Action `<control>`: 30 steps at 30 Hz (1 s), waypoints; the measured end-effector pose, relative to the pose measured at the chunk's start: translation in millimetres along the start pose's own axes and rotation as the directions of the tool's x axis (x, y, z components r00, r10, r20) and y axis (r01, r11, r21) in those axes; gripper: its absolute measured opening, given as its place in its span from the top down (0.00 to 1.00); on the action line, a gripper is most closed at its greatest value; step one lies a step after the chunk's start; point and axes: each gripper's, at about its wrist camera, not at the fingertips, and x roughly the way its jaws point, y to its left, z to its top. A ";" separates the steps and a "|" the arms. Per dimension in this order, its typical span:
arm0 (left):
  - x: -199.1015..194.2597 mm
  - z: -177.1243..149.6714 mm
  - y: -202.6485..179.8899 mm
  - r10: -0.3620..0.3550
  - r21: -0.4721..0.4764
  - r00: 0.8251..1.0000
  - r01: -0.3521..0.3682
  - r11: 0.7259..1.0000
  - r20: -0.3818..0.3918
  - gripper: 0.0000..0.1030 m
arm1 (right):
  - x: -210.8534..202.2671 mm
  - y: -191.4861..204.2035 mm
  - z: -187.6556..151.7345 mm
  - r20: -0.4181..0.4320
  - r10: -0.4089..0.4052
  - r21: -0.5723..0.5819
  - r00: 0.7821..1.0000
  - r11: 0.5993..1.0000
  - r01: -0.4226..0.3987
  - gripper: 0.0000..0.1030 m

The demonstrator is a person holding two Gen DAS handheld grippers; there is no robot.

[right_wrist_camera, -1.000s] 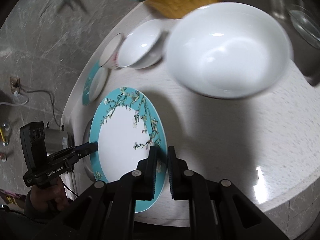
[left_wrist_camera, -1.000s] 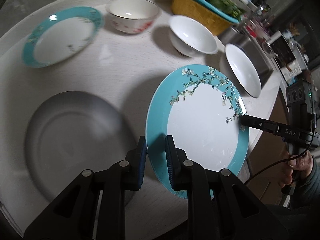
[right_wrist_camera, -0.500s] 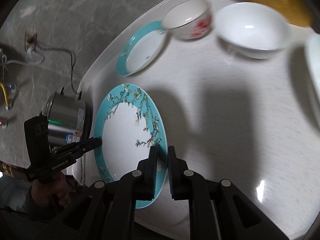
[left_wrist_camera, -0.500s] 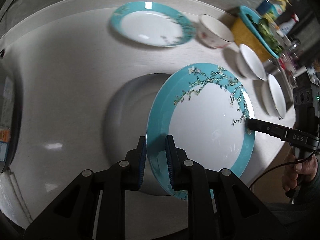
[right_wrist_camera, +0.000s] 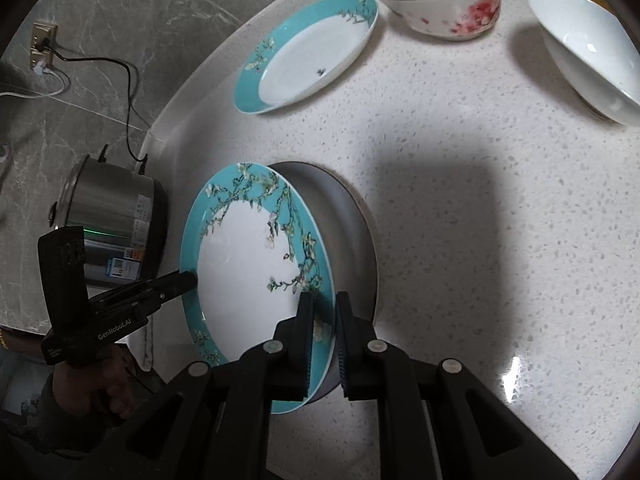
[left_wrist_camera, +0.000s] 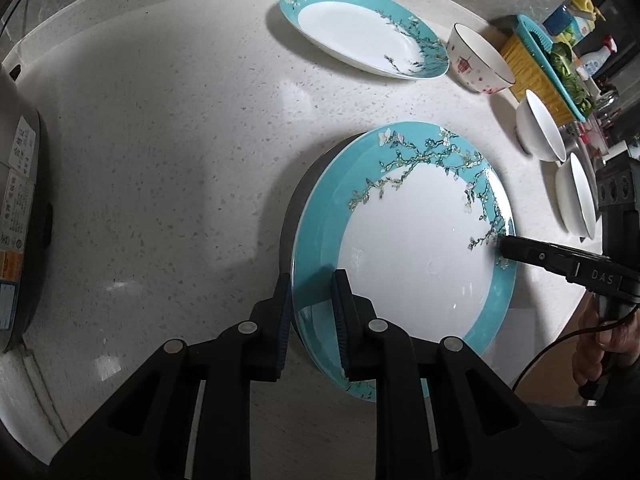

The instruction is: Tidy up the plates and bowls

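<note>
Squarely between both tools' fingers: plate (left_wrist_camera: 416, 248).

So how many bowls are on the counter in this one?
3. A floral bowl sits beside the far teal plate; two plain white bowls line the counter's right edge near the yellow basket. Others may lie outside the frame.
</note>
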 end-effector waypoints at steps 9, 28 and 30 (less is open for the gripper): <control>14.0 12.4 -21.9 0.022 0.058 1.000 -0.022 0.998 -0.003 0.82 | 2.6 1.4 -0.2 0.016 -0.076 -0.001 0.997 0.997 0.076 0.86; 28.3 3.5 -67.7 0.200 0.263 0.977 -0.211 0.941 0.070 0.65 | 20.5 53.0 -9.6 0.113 -0.389 -0.236 0.914 0.883 0.405 0.75; 27.7 1.3 -68.1 0.195 0.268 0.978 -0.207 0.941 0.072 0.62 | 21.8 55.8 -10.6 0.122 -0.405 -0.243 0.906 0.873 0.423 0.74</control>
